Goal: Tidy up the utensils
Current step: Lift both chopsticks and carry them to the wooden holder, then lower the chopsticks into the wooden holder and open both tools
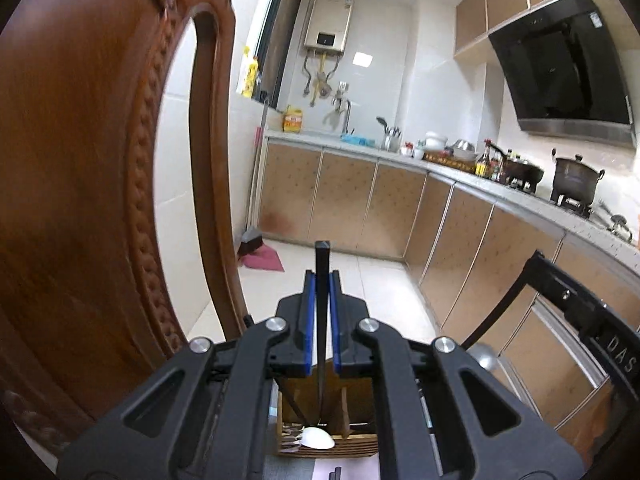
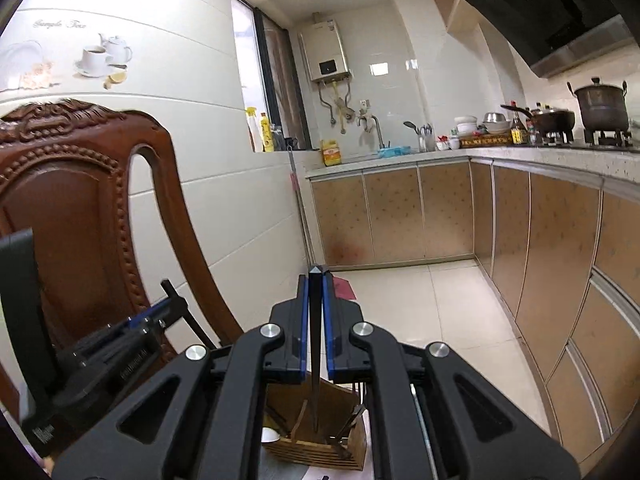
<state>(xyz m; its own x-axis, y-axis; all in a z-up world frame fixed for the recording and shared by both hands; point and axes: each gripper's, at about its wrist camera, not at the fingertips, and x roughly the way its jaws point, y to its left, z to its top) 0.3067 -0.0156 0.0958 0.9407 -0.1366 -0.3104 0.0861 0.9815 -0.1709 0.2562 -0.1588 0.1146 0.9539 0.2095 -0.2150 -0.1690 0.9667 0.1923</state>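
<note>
My left gripper (image 1: 322, 280) is shut on a black chopstick (image 1: 322, 320) held upright, its lower end inside the wooden utensil holder (image 1: 360, 400) below. A white spoon (image 1: 318, 438) and metal utensils lie in the holder. My right gripper (image 2: 316, 284) is shut on another black chopstick (image 2: 315, 340), upright, its tip down in the same wooden holder (image 2: 348, 448), which has dividers and several utensils. The left gripper (image 2: 152, 316) shows at the left of the right wrist view; the right gripper's body (image 1: 580, 312) shows at the right of the left wrist view.
A carved wooden chair back (image 1: 100, 180) stands close on the left, and also shows in the right wrist view (image 2: 80, 200). Kitchen cabinets (image 2: 540, 260) and a counter with pots (image 2: 602, 106) run along the right. A tiled floor lies ahead.
</note>
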